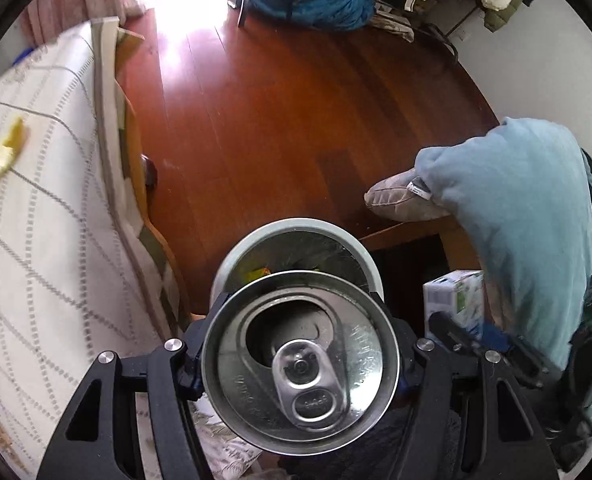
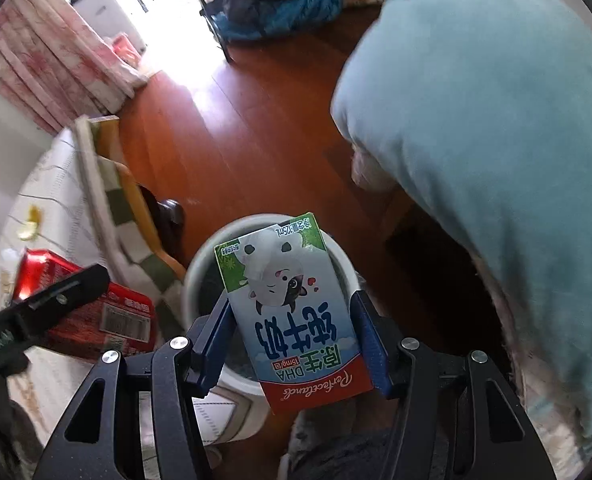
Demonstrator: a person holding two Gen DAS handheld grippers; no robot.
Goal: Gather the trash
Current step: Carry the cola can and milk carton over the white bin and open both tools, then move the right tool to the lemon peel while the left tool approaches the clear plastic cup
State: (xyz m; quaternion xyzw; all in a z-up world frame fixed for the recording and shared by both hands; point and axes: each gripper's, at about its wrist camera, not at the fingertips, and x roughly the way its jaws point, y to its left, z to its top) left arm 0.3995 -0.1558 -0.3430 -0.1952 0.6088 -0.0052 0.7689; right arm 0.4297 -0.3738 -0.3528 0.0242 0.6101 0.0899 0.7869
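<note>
Opened drink can [image 1: 300, 360] is clamped between left gripper [image 1: 300, 354] fingers; milk carton [image 2: 291, 312] between right gripper [image 2: 291, 344] fingers. Both are held above the bin [image 2: 191, 276]. Off-centre release risks a rim strike.

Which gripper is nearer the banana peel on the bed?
Left. The left gripper, holding the can, is on the bed side, closer to the banana peel. The right gripper, holding the milk carton, sits farther out, beyond the left one.
</note>
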